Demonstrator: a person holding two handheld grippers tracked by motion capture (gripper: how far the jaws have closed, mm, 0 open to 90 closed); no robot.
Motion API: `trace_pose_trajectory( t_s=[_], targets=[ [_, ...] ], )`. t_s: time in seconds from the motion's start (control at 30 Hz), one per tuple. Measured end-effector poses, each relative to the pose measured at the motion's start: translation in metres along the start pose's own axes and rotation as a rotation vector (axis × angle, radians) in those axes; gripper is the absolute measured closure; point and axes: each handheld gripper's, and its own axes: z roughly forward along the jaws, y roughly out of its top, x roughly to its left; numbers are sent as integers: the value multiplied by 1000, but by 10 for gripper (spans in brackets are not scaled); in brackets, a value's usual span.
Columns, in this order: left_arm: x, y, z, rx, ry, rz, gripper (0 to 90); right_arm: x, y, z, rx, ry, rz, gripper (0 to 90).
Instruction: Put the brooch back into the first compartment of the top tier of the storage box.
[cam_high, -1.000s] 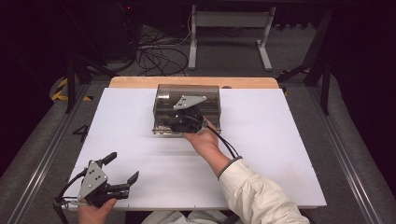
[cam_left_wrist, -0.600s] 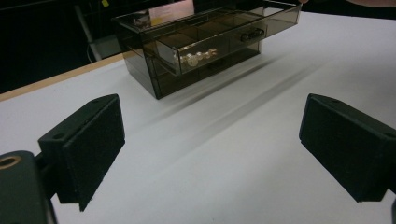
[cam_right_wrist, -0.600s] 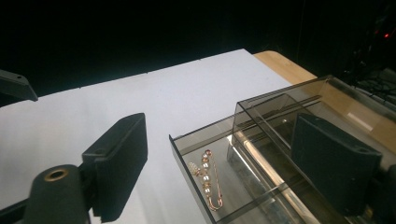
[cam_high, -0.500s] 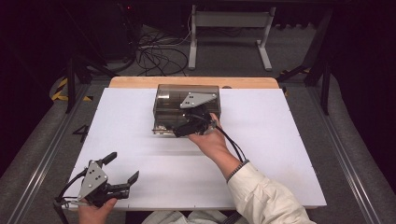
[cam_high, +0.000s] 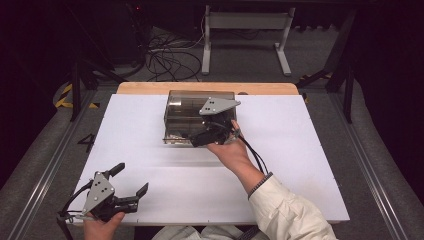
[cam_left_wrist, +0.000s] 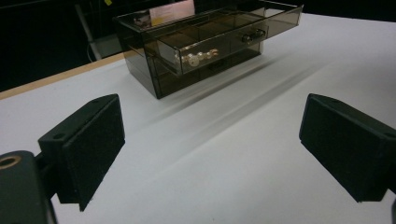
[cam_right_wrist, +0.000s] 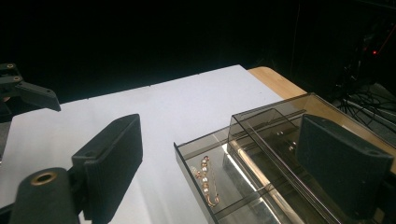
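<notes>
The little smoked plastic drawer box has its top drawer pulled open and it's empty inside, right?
Not empty. The box does have its drawer pulled open, but a beaded gold bracelet lies inside it, as the right gripper view shows.

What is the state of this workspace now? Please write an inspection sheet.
Surface: white table, wooden edge at the far side.
Job's things: smoked clear drawer box, one drawer pulled out; bead bracelet lies inside.
Clutter: nothing seen.
Grippers: right tongs open over the drawer; left tongs open, low at the near corner.
Cables: black lead along the right wrist; loose cables on the floor.
Surroundings: dark room, metal stand legs behind.
</notes>
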Motion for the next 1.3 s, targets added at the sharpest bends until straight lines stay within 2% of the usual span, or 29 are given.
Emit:
trace_pose_trajectory(
  t_s=[0.2,0.3,0.6,0.77,0.97,1.3],
  targets=[
    [0,0,-1,1,-1,-2,75,1,1,-12,-5,-17,-14,138],
    [1,0,0,-1,0,-3,75,0,-1,-25,-10,-36,-23,124],
    [0,0,0,1,0,-3,75,-7,-13,-69,-52,-86,0,77],
    [0,1,0,1,1,0,75,-9,-23,-90,-53,-107,20,54],
    [0,1,0,-1,0,0,75,-12,-39,-109,-40,-110,53,43],
    [0,1,0,-1,0,2,75,-16,-70,-136,-6,-160,89,21]
  ],
)
